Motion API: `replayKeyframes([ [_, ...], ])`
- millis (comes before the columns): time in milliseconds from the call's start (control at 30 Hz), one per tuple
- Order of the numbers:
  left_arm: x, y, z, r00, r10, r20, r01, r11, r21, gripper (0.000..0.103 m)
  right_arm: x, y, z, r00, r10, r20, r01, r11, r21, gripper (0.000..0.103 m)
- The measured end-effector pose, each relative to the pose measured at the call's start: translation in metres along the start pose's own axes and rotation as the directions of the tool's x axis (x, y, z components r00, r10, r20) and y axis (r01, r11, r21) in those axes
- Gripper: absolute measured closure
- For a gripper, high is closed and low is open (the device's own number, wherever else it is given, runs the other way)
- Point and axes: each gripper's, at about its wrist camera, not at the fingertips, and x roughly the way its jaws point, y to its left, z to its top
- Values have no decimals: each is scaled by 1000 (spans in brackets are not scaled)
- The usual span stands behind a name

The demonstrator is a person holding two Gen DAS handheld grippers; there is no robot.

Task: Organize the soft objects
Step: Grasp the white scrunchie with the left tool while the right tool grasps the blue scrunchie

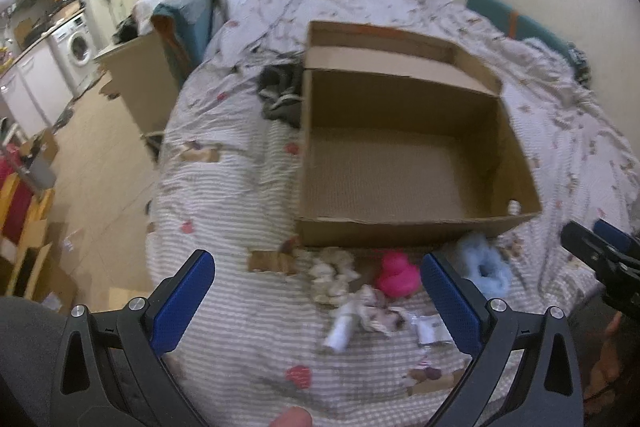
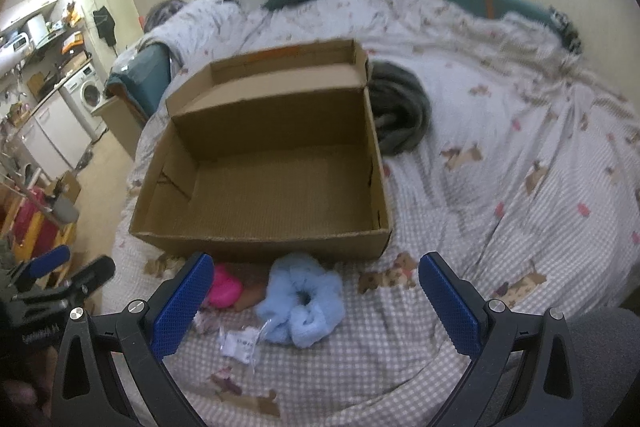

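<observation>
Scrunchie (image 2: 302, 301), pale blue, plush: light and squashy (my guess), best pinched across its ring. Cardboard box (image 2: 256, 239) empty beside it. I see left gripper (image 1: 318, 297) and right gripper (image 2: 316, 297) spread wide, holding nothing.

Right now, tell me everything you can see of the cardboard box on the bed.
The cardboard box is brown corrugated card, open-topped and shallow, with nothing visible inside. One long flap stands folded up along its far side. It sits flat on the checked bedspread. A dark grey garment lies against its far corner. The light blue scrunchie and pink toy lie just outside its near wall; contact is unclear. Neither gripper touches it.
</observation>
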Motion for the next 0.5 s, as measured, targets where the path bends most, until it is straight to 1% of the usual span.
replayKeyframes([
  [67,5,9,9,999,15,-34,-15,1000,-21,0,-2,-4,8,999,5,-34,-5,1000,0,0],
  [133,9,16,15,998,20,-52,-22,999,-35,0,-1,-11,11,998,22,-52,-22,1000,9,0],
  [200,19,23,20,995,41,-87,-44,998,-40,0,2,-14,14,997,32,-70,-31,999,11,0],
  [267,37,28,24,986,47,-159,-54,998,-41,0,9,-18,14,995,33,-93,-32,999,14,0],
  [300,45,30,23,980,44,-192,-54,997,-48,0,13,-20,15,994,34,-105,-33,999,18,0],
  [367,64,32,22,963,12,-268,-31,997,-67,0,19,-24,14,992,35,-123,-31,999,31,0],
  [400,78,33,19,948,-21,-318,-6,996,-86,1,23,-26,12,991,31,-131,-26,999,36,0],
  [433,85,33,17,939,-35,-342,2,995,-95,4,26,-28,11,990,26,-139,-20,999,41,0],
  [467,97,32,14,923,-50,-382,9,994,-109,7,30,-30,9,989,24,-148,-17,999,48,0],
  [500,104,32,12,914,-61,-401,14,993,-118,14,32,-31,7,987,25,-158,-16,998,57,0],
])
